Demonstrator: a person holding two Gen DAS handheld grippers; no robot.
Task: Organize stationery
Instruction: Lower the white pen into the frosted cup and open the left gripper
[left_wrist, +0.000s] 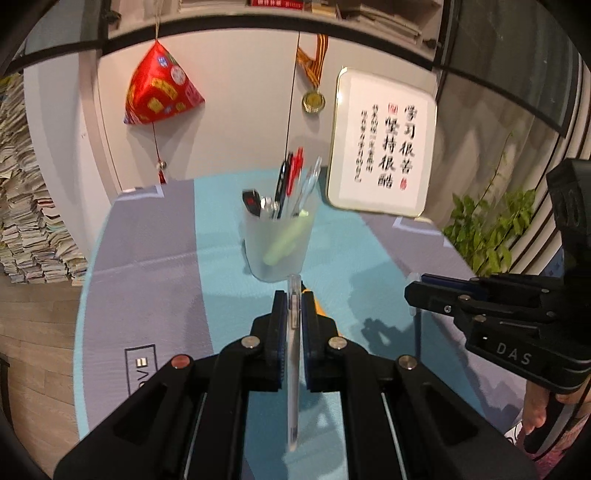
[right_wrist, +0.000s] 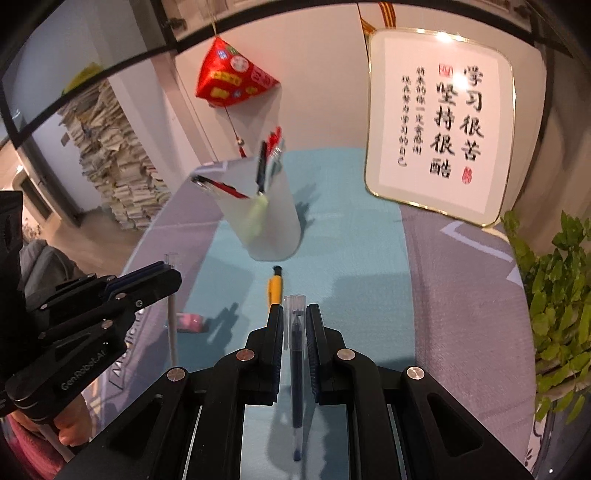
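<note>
Your left gripper (left_wrist: 294, 306) is pinching a clear-barrelled gel pen (left_wrist: 293, 369) between its blue-padded fingers, the pen running lengthwise along the jaws with its capped end poking out just past the fingertips and its writing tip hanging below toward you. Your right gripper (right_wrist: 295, 321) holds a second pen the same way: a dark blue gel pen (right_wrist: 296, 369) with a clear cap, clamped between the pads, cap forward and tip trailing down. Both pens are off the mat, above the teal strip of the desk mat (left_wrist: 229, 221). Straight ahead of both grippers stands the frosted pen cup (left_wrist: 277, 240), upright on the teal strip, already holding several pens, among them black and red ones, a clear one and a pale green highlighter inside. On the mat between the cup and your right gripper lies a yellow utility knife (right_wrist: 274, 290), its black end pointing toward the cup. A pink eraser-like block (right_wrist: 189, 322) lies on the mat below your left gripper as seen from the right wrist. Behind the cup, a framed calligraphy print (left_wrist: 384, 147) leans against the wall, with a green plant (left_wrist: 487, 229) at the right.
</note>
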